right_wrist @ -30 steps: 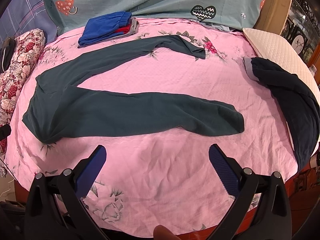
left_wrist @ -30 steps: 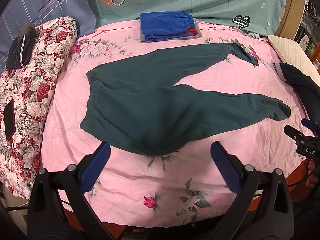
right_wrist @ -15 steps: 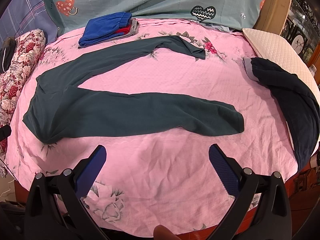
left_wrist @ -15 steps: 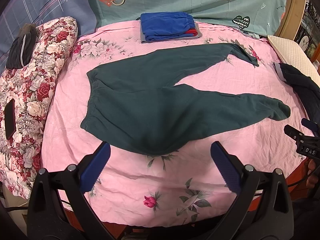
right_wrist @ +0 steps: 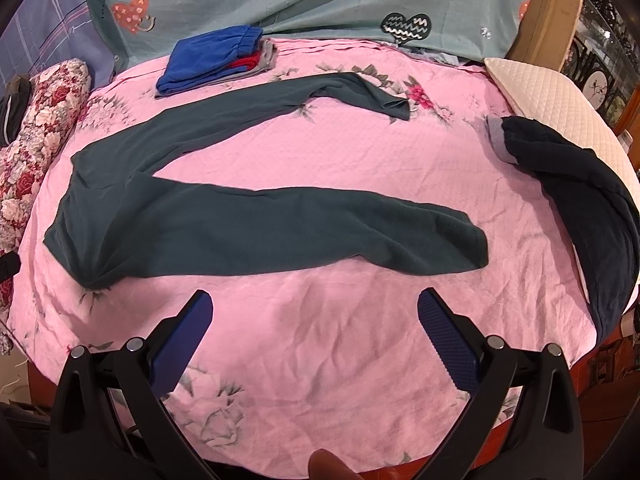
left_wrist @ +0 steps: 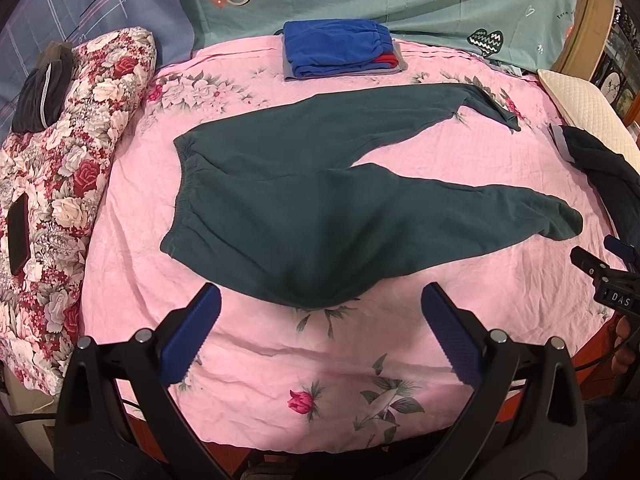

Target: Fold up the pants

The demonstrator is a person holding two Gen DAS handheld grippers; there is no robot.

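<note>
Softly creased, dark green fleecy pants sprawl V-shaped.

Pants flat on bedsheet (legs splayed); right hand-held gripper agape.

The pants are matt, soft dark-teal cloth, fleecy in look, lying on a pink bedsheet of lightly crinkled cotton-like fabric. Each gripper, left gripper and right gripper, has matt black plastic arms, ridged blue pads and shiny metal screws.
</note>
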